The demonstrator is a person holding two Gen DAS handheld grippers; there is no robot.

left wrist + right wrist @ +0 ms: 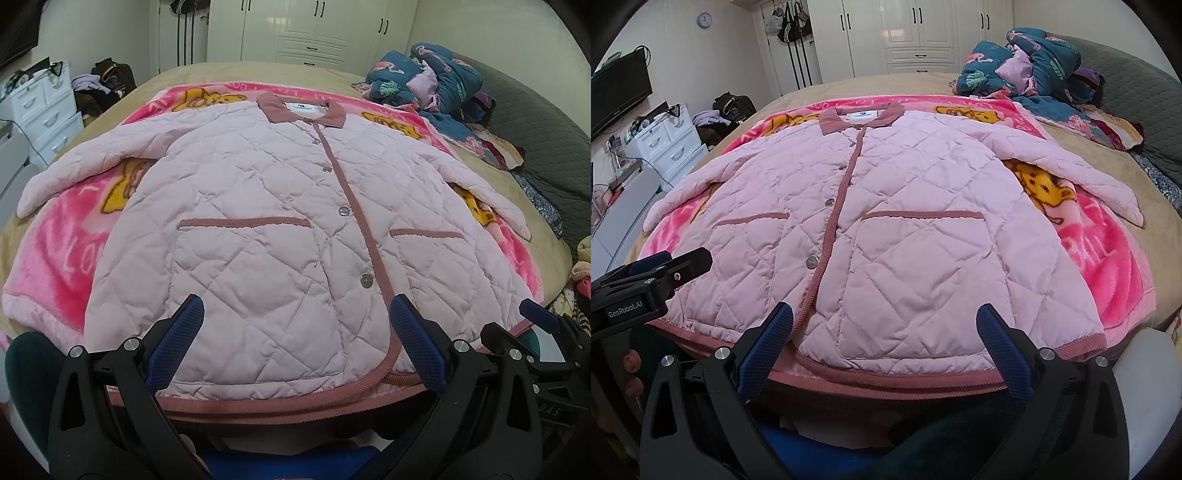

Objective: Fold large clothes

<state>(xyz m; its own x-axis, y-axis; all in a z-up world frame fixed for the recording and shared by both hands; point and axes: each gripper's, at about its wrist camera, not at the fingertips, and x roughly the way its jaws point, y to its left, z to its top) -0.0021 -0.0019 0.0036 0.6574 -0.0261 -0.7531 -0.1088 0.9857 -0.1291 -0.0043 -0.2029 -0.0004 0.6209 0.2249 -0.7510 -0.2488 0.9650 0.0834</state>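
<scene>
One quilted pink jacket lies flat, buttoned, front up, sleeves spread, directly ahead of both grippers, its hem nearest them. Left gripper stands wide apart over the hem, holding nothing. Right gripper likewise spread, nothing between its pads. Beneath the jacket: a pink cartoon blanket on a tan bed. Beyond, right: a crumpled teal quilt.

Jacket lies flat on the blanket — bedding pile behind, right.
</scene>
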